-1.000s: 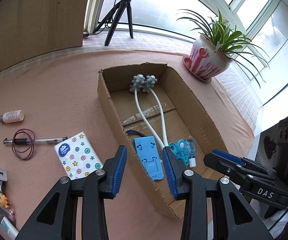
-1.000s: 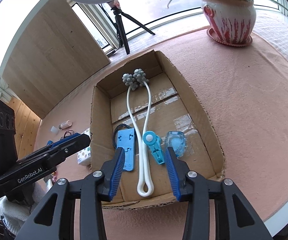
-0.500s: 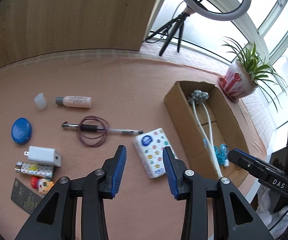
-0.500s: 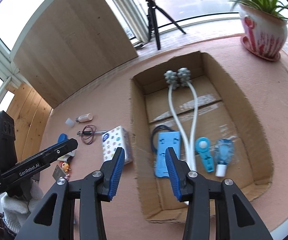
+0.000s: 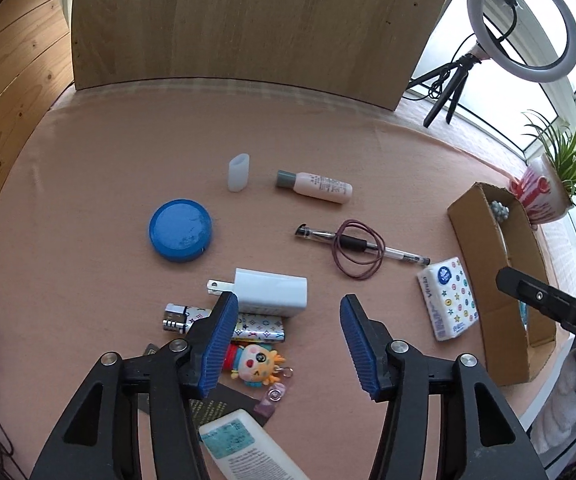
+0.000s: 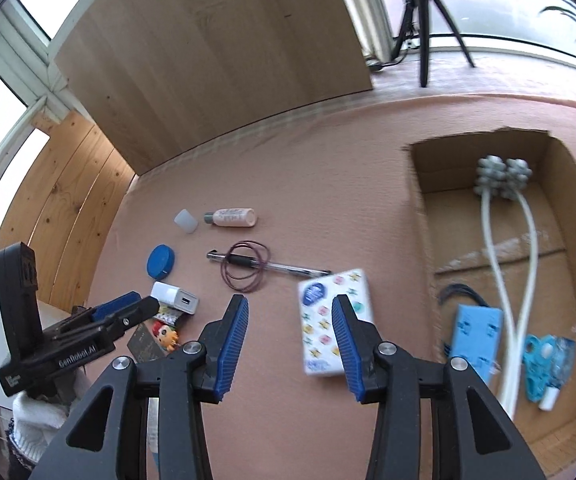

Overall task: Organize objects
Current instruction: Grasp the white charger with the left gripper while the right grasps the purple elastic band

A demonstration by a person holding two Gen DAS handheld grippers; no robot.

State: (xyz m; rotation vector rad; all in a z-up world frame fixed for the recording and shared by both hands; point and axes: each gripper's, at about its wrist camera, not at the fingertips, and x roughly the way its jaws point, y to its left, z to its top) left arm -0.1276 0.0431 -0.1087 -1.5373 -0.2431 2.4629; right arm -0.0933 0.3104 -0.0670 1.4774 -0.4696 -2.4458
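Note:
My left gripper [image 5: 286, 340] is open above the pink table, just right of a white charger plug [image 5: 268, 292], a patterned lighter [image 5: 228, 326] and a doll keychain [image 5: 254, 362]. A tissue pack [image 5: 447, 298] lies beside the cardboard box [image 5: 475, 248]. My right gripper [image 6: 288, 344] is open, its right finger over the tissue pack [image 6: 333, 320]. The box [image 6: 421, 216] holds a white roller massager [image 6: 499, 240], a blue stand [image 6: 477, 334] and a small fan [image 6: 543, 364]. The left gripper [image 6: 128, 310] shows at the left of the right wrist view.
Loose on the table: a blue round tin [image 5: 180, 236], a pink bottle [image 5: 315, 186], a translucent cap [image 5: 238, 172], a pen [image 5: 361, 246] under a hair tie [image 5: 357, 254], a white tube [image 5: 248, 448]. A potted plant [image 5: 547, 192] and a ring light [image 5: 521, 24] stand beyond the box.
Both grippers have swung left, away from the box and toward the loose objects. The left one now faces the charger and lighter; the right one faces the tissue pack. Both stayed open.

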